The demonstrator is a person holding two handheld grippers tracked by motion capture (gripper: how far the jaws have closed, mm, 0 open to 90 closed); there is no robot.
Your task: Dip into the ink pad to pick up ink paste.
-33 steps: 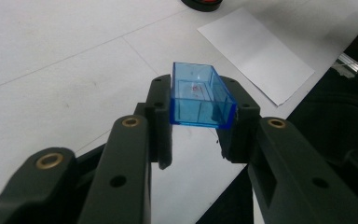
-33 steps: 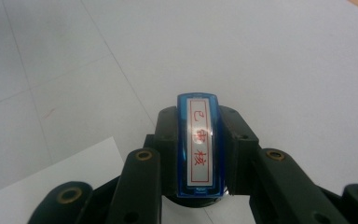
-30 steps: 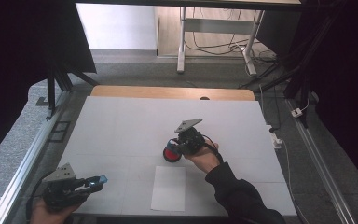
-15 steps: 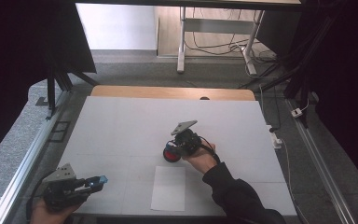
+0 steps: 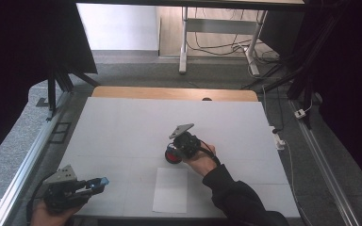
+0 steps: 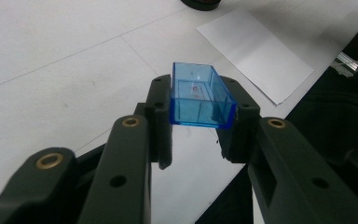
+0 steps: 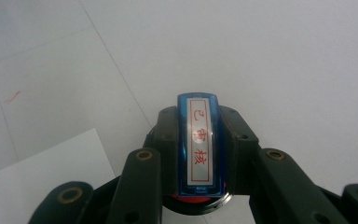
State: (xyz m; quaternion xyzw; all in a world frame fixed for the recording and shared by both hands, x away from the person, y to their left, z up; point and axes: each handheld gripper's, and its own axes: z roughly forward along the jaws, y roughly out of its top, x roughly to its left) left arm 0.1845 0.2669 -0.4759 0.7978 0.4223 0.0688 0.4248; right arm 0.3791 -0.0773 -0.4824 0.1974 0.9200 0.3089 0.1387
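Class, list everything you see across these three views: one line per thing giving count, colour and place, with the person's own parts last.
Stamp: one, blue with red characters on a white label, between the right gripper's jaws, over the ink pad.
Ink pad: one, red in a black case, mid-table.
Stamp cap: one, clear blue, clamped in the left gripper.
Paper sheet: one, white, near table edge.
Table: one, white top, wooden far edge.
Left gripper: one, black, bottom left.
Right gripper: one, black, mid-table.
Sleeve: one, black, bottom right.
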